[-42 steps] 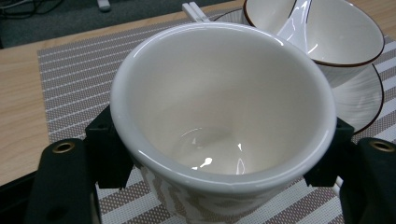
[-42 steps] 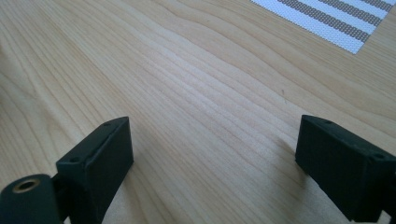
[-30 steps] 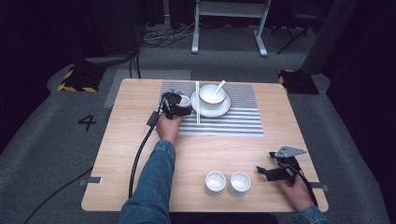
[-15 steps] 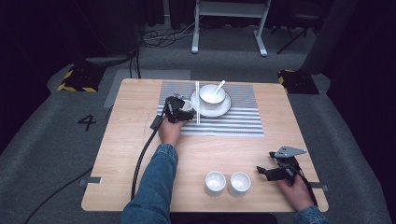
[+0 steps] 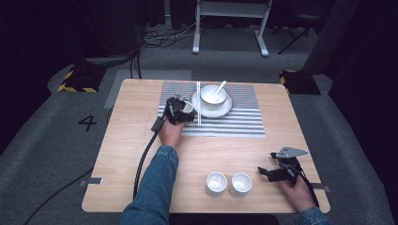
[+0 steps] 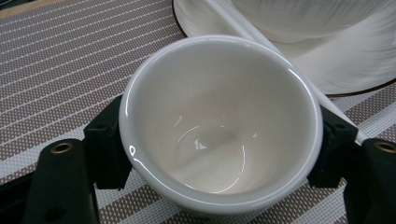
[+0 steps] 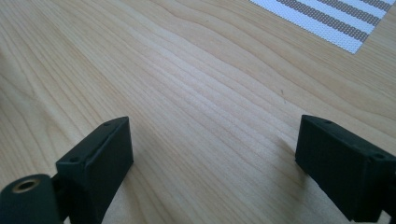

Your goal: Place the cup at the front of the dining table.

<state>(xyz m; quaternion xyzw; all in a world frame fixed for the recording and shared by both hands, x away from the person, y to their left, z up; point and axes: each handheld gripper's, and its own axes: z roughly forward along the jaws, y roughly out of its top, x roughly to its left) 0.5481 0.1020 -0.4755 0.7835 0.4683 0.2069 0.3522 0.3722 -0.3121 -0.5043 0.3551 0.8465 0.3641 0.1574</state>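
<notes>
Your wooden table (image 5: 141, 140), pale and straight-grained, fills the middle of the high view, its near edge cut off by your sleeves at the bottom. On its upper centre lies the striped woven placemat (image 5: 234, 124), brown and white, with a dotted mesh texture in the left gripper view. Upper centre on the mat sits the round white plate (image 5: 220, 110), dark-rimmed, bearing a glossy white bowl (image 5: 212, 93) with a spoon (image 5: 220, 86) leaning in it; the bowl's top is cut off in the left gripper view. White chopsticks (image 5: 198, 105) lie along the plate's left edge. Just left of them, your left gripper (image 5: 180, 111) has the small white cup (image 6: 219, 121), smooth glazed and empty, standing on the mat between its jaws; they have just been opening, and whether the pads still press on its wall is hard to make out, since the rim hides the contact. Lower centre, two more small cups (image 5: 228, 183) stand side by side. Your right gripper (image 5: 267, 172), at lower right, rests with its jaws wide apart over bare wood, holding nothing.
</notes>
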